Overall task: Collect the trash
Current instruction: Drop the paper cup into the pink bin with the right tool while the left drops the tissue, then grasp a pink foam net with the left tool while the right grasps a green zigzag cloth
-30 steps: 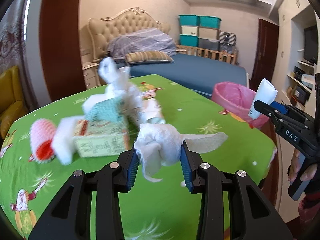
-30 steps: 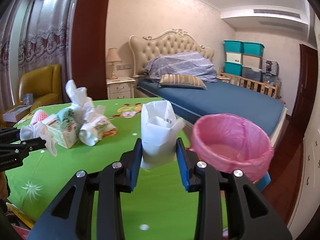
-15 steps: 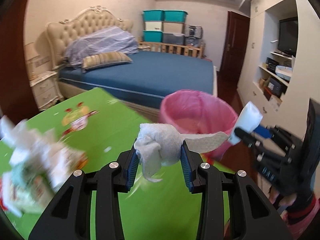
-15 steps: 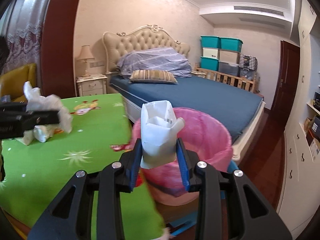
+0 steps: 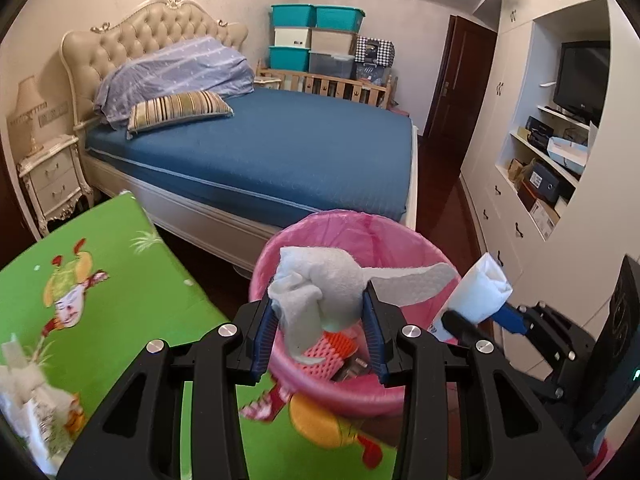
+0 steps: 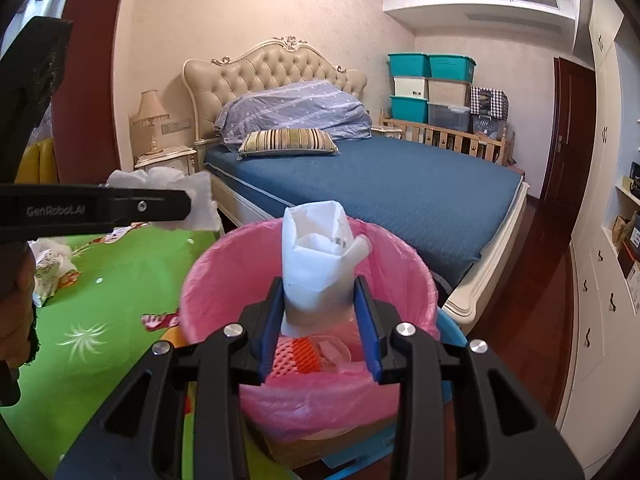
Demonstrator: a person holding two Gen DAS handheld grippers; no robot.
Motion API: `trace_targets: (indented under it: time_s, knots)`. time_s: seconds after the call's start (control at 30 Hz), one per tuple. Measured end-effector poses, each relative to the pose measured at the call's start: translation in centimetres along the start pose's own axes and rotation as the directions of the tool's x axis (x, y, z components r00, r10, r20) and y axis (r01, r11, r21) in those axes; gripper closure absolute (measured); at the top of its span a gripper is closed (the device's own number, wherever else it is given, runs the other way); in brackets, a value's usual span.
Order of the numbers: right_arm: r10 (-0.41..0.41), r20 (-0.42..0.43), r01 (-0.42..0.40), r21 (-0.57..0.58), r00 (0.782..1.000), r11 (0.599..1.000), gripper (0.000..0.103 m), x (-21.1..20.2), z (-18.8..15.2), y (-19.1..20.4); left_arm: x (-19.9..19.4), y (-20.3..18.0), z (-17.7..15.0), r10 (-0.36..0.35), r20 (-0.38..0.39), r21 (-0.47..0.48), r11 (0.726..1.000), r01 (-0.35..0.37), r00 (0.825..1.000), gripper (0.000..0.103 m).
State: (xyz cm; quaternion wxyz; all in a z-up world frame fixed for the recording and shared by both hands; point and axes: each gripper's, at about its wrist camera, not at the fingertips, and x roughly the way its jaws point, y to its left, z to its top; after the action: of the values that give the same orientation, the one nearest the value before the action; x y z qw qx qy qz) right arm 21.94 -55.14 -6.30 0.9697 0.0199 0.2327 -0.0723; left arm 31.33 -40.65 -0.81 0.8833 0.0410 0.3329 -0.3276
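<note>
My left gripper (image 5: pixel 318 320) is shut on a crumpled white tissue (image 5: pixel 320 284), with a loose flap sticking out to the right. It hangs above the open pink-lined bin (image 5: pixel 352 220). My right gripper (image 6: pixel 320 312) is shut on a folded white paper packet (image 6: pixel 316 252), also over the bin (image 6: pixel 216 264). In the left wrist view the right gripper (image 5: pixel 476 314) and its packet (image 5: pixel 480 292) sit at the bin's right rim. The right wrist view shows the left gripper (image 6: pixel 180 204) and tissue (image 6: pixel 176 192) at the bin's left. A pink foam net (image 6: pixel 296 356) lies inside the bin.
A table with a green cartoon cloth (image 5: pixel 120 280) stands left of the bin, with a heap of tissues and a printed box (image 6: pixel 48 268) on it. A blue bed (image 5: pixel 280 148) lies behind. White cabinets (image 5: pixel 520 200) line the right wall. A person's hand (image 6: pixel 16 312) shows at the left edge.
Both grippers have swung from above the green table to above the pink bin, each still holding its piece. The table and its heap have slid off to the left in both views.
</note>
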Motion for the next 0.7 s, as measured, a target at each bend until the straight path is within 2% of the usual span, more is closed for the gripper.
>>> trace_targets:
  time_s: [0.07,0.13,0.17,0.2,0.23,0.3,0.47,0.6,0.7]
  knots:
    - [0.013,-0.001,-0.013,0.009,1.0,1.0,0.066,0.9,0.1,-0.5,1.0,0.1,0.4,-0.001,-0.005,-0.005,1.0,0.001,1.0,0.064]
    - [0.022,-0.003,-0.022,0.019,1.0,1.0,0.039,1.6,0.0,-0.7,2.2,0.1,0.7,-0.02,-0.02,-0.009,1.0,0.019,1.0,0.047]
    - [0.023,-0.003,-0.023,0.026,1.0,0.999,0.034,1.8,-0.1,-0.9,2.6,0.2,0.7,-0.023,-0.026,-0.009,1.0,0.023,0.999,0.035]
    - [0.026,0.004,-0.026,0.03,1.0,0.999,0.03,1.6,-0.4,-1.1,2.7,0.2,0.7,-0.018,-0.016,-0.008,1.0,0.018,1.0,0.032]
    - [0.025,0.005,-0.026,0.03,1.0,0.999,0.03,1.6,-0.6,-1.2,2.6,0.2,0.6,-0.011,-0.003,-0.002,1.0,0.011,1.0,0.029]
    - [0.014,0.008,-0.015,0.021,1.0,1.0,0.03,0.9,-1.1,-1.3,2.2,0.2,0.2,0.016,0.008,0.009,1.0,-0.016,1.0,0.019]
    - [0.002,0.037,-0.002,-0.007,0.999,1.0,0.026,-1.9,-2.2,-1.0,-1.6,0.9,-1.7,0.091,0.051,0.065,0.993,-0.095,0.994,0.013]
    - [0.032,0.054,-0.032,-0.009,0.998,0.999,0.024,-4.2,-2.9,-0.1,-5.8,1.3,-4.7,0.183,0.077,0.139,0.971,-0.192,0.98,0.013]
    - [0.05,0.057,-0.05,-0.008,0.997,0.999,0.023,-5.0,-2.8,1.3,-8.6,2.3,-6.9,0.196,0.088,0.135,0.969,-0.206,0.977,0.013]
